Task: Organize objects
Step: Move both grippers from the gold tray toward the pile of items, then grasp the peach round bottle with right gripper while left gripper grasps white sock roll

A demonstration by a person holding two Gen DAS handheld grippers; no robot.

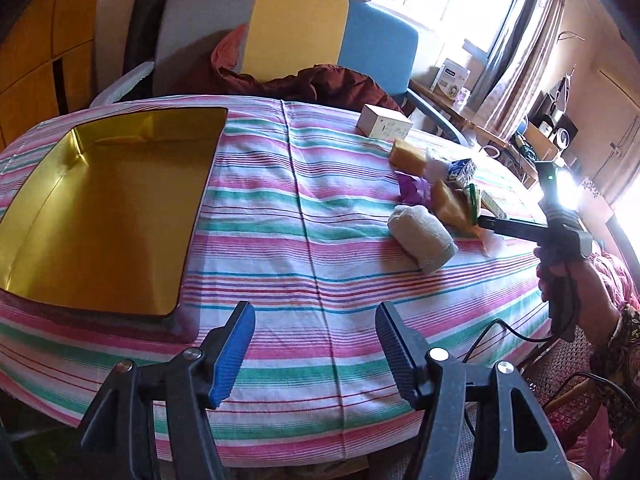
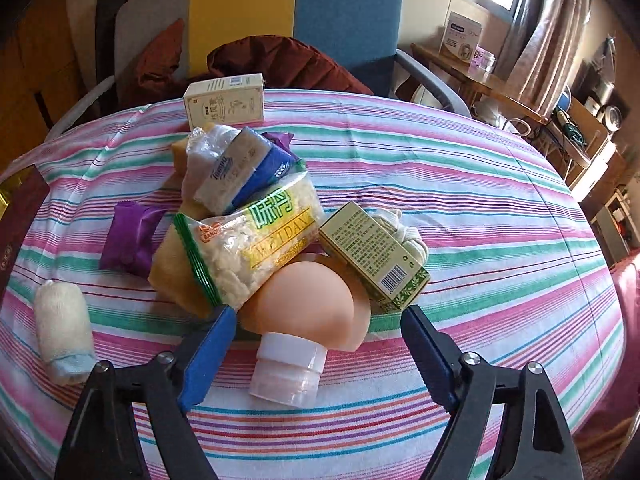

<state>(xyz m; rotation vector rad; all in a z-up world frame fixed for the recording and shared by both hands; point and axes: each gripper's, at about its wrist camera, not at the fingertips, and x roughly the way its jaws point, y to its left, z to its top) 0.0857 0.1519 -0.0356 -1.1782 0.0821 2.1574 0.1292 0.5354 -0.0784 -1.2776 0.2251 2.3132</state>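
A pile of objects lies on the striped table: a peach bottle with a white cap (image 2: 308, 312), a green-yellow snack bag (image 2: 256, 248), a green carton (image 2: 372, 256), a tissue pack (image 2: 236, 168), a purple packet (image 2: 132, 240), a rolled white sock (image 2: 64, 332) and a cream box (image 2: 224, 100). My right gripper (image 2: 316, 344) is open, its jaws on either side of the bottle. My left gripper (image 1: 316, 348) is open and empty above the near table edge. An empty gold tin (image 1: 108, 208) lies to its left. The sock (image 1: 420, 236) and the right gripper (image 1: 520, 228) show at right.
A grey, yellow and blue chair (image 1: 288, 36) with a dark red garment (image 1: 320, 84) stands behind the table. A white box (image 1: 384, 122) sits at the far edge. A wooden side table (image 2: 480, 76) and cluttered shelves are at right. Striped cloth (image 1: 312, 208) lies between tin and pile.
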